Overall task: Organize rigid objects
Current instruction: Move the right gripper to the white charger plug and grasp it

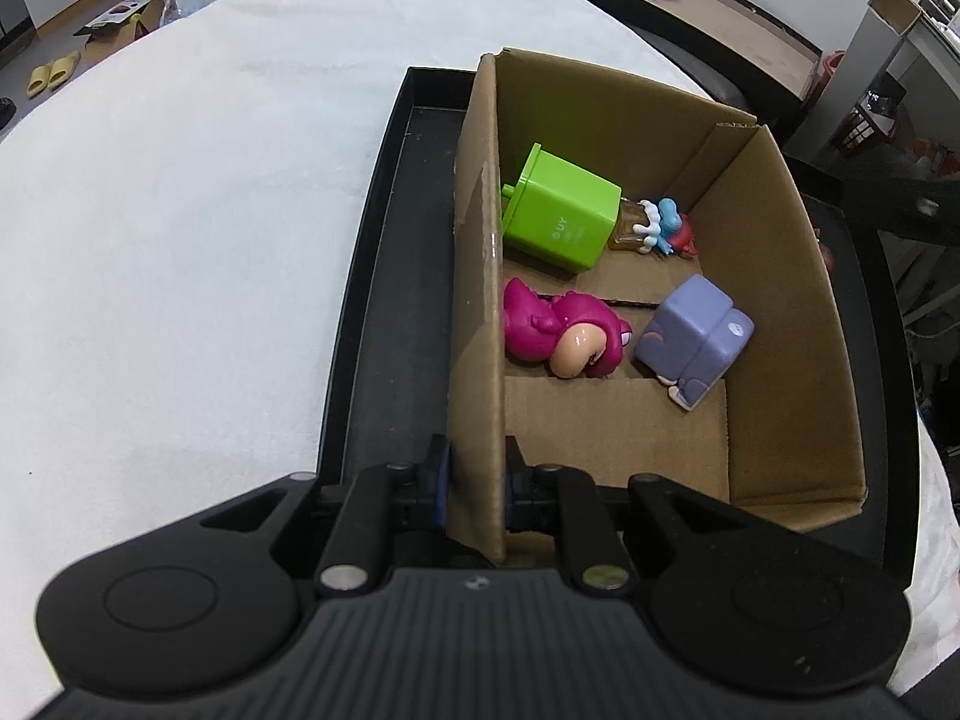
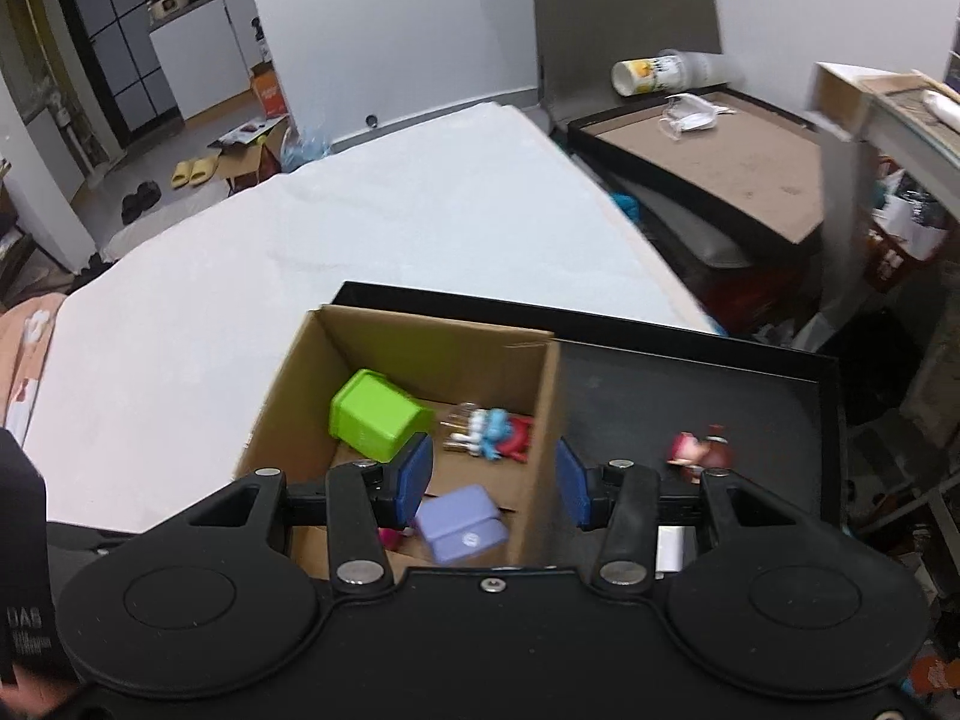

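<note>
A brown cardboard box [image 1: 774,300] stands in a black tray [image 1: 390,276] on a white cloth. In it lie a green cube-shaped toy [image 1: 558,213], a pink figure [image 1: 558,330], a lilac block toy [image 1: 696,330] and a small blue, white and red figure [image 1: 663,228]. My left gripper [image 1: 477,480] is shut on the box's left wall [image 1: 477,300]. My right gripper [image 2: 492,480] is open above the box [image 2: 288,420], straddling its right wall [image 2: 543,450]. A small red-brown figure [image 2: 702,447] lies on the tray floor [image 2: 630,396] to the right of the box.
The white cloth [image 1: 180,240] spreads left and beyond the tray. A second black tray lined with cardboard [image 2: 708,162] holds a face mask [image 2: 690,111] at the back right, with a paper cup stack [image 2: 672,72] behind it. Shelves and clutter [image 2: 900,210] stand at right.
</note>
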`<state>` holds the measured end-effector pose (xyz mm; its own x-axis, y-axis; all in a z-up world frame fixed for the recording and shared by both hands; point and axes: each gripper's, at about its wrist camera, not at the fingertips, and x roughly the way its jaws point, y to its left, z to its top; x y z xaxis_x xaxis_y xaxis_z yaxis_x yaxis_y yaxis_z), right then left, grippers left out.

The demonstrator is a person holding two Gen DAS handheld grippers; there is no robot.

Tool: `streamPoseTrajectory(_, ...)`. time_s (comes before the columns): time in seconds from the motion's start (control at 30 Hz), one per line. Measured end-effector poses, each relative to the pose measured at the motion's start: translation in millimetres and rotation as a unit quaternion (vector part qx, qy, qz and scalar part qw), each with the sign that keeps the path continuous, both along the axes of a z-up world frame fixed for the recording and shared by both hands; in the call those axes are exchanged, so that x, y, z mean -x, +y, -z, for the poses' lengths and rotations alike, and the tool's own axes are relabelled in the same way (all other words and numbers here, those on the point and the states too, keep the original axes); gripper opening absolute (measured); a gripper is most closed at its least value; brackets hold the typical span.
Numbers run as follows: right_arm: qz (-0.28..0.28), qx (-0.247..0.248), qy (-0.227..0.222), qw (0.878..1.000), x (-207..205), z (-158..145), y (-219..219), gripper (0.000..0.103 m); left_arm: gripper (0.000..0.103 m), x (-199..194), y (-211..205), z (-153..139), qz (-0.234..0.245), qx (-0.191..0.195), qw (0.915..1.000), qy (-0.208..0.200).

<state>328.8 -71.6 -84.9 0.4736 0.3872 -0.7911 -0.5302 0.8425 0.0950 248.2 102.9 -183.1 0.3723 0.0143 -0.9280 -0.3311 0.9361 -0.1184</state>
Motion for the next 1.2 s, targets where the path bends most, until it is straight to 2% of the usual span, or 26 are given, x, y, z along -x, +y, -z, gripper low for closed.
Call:
streamPoseTrajectory(0.27,0.029,-0.011,0.004,1.000,-7,6,-47,0.047,0.014,-1,-4,1,0.000,-0.011,0.9999,0.003)
streamPoseTrajectory(0.6,0.044,-0.028,0.020,0.998,-15,34,-78,0.047,0.012,-1,-8,0,-0.004,-0.022,0.9997,0.008)
streamPoseTrajectory(0.73,0.051,-0.039,0.022,0.998,-16,50,-80,0.047,0.012,-1,-8,0,-0.009,-0.021,0.9997,0.009)
streamPoseTrajectory(0.87,0.035,-0.016,0.016,0.999,-14,67,-75,0.047,0.012,-2,-7,0,-0.017,-0.020,0.9996,0.010)
streamPoseTrajectory(1.2,0.037,-0.009,0.032,0.999,-25,96,-67,0.047,0.012,-3,-7,0,-0.027,-0.021,0.9993,0.014)
